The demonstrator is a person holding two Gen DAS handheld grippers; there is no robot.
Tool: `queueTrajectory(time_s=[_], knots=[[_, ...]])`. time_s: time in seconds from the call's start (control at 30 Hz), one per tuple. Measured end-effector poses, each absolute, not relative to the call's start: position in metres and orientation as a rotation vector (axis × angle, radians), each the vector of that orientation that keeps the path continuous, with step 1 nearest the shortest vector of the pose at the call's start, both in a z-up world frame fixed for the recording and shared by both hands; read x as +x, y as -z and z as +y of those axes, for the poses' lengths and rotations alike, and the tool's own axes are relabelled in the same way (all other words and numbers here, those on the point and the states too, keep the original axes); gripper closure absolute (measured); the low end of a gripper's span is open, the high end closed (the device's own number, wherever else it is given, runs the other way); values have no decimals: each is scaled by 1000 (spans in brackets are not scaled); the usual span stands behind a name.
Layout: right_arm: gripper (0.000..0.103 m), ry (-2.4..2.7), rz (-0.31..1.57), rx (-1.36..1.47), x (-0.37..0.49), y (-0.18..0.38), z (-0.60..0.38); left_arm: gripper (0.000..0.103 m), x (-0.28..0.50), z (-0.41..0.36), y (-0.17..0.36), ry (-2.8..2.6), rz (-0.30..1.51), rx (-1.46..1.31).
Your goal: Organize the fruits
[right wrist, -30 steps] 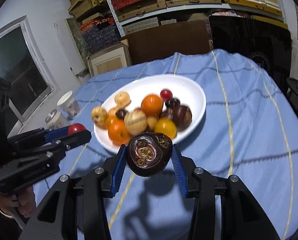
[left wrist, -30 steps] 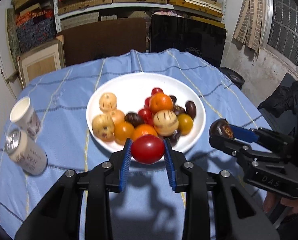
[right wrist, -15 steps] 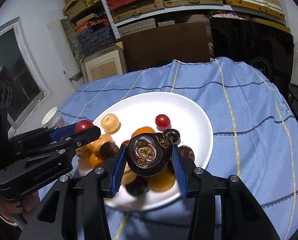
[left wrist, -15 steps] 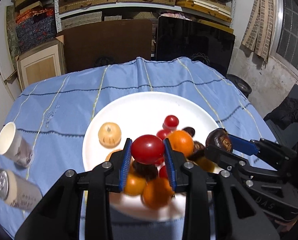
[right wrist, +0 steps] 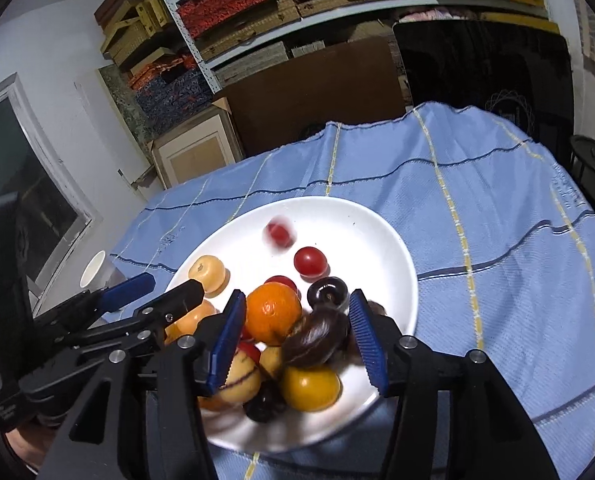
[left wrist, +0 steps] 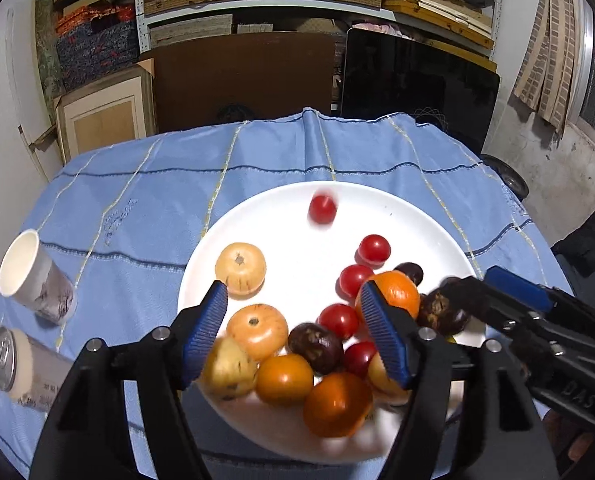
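Your left gripper point(left wrist: 293, 328) hangs over the near half of the white plate point(left wrist: 413, 208), jaws opening with nothing pinched between them; a blurred red tomato point(left wrist: 322, 209) lies loose toward the far rim. Your right gripper point(right wrist: 295, 334) is opening too, and the dark brown fruit point(right wrist: 315, 338) sits between its blue pads, apparently no longer squeezed. These fruits look small, round, smooth and light, so they probably roll and slip: take each across its widest part, gently. The pile crowds the plate's near side; the far half offers open room. The paper cup point(left wrist: 33, 276) and can point(left wrist: 15, 364) stand apart on the blue tablecloth point(left wrist: 145, 208).
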State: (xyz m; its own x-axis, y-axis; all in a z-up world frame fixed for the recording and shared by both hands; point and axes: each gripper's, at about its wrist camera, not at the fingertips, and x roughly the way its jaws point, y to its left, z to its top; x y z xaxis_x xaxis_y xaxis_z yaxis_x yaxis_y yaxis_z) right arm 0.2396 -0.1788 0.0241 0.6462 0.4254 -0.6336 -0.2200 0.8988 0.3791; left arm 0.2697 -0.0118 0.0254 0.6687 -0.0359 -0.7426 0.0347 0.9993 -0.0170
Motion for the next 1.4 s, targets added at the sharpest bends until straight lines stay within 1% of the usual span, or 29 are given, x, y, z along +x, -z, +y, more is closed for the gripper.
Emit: queueTrajectory(time_s=[0.07, 0.17, 0.23, 0.47, 0.67, 0.7, 0.73, 0.8, 0.87, 0.93, 1.0, 1.1, 1.13, 1.17, 1.37, 1.4], knots=[[43, -379, 776, 287, 229, -28, -181, 30, 261, -8, -27, 33, 838, -22], [43, -384, 765, 261, 213, -33, -182, 28, 242, -5, -31, 31, 821, -26], [42, -389, 760, 246, 199, -35, -181, 25, 231, -4, -33, 30, 818, -23], [41, -390, 758, 251, 155, -34, -185, 24, 182, 1, -39, 31, 805, -36], [40, -384, 773, 227, 120, -30, -181, 20, 141, 2, -38, 30, 793, -38], [38, -379, 775, 221, 115, -29, -180, 19, 136, 2, -38, 32, 792, -34], [33, -373, 773, 218, 109, -28, -179, 19, 130, 2, -37, 33, 791, -30], [30, -362, 765, 200, 98, -27, -175, 18, 117, 4, -37, 34, 786, -32], [27, -344, 762, 165, 88, -26, -171, 15, 107, 5, -35, 32, 788, -36], [18, -319, 759, 142, 81, -25, -168, 14, 96, 8, -33, 30, 788, -41], [14, -315, 755, 131, 75, -23, -167, 12, 86, 10, -30, 28, 787, -36], [11, -301, 766, 112, 68, -20, -165, 10, 75, 11, -27, 22, 785, -23], [7, -294, 768, 108, 67, -19, -165, 9, 73, 12, -26, 21, 786, -21], [6, -288, 766, 107, 65, -17, -166, 9, 70, 13, -24, 18, 790, -19], [6, -264, 780, 104, 59, -11, -167, 8, 62, 19, -18, -5, 808, -18], [3, -260, 781, 102, 59, -10, -168, 8, 62, 20, -18, -8, 810, -18]])
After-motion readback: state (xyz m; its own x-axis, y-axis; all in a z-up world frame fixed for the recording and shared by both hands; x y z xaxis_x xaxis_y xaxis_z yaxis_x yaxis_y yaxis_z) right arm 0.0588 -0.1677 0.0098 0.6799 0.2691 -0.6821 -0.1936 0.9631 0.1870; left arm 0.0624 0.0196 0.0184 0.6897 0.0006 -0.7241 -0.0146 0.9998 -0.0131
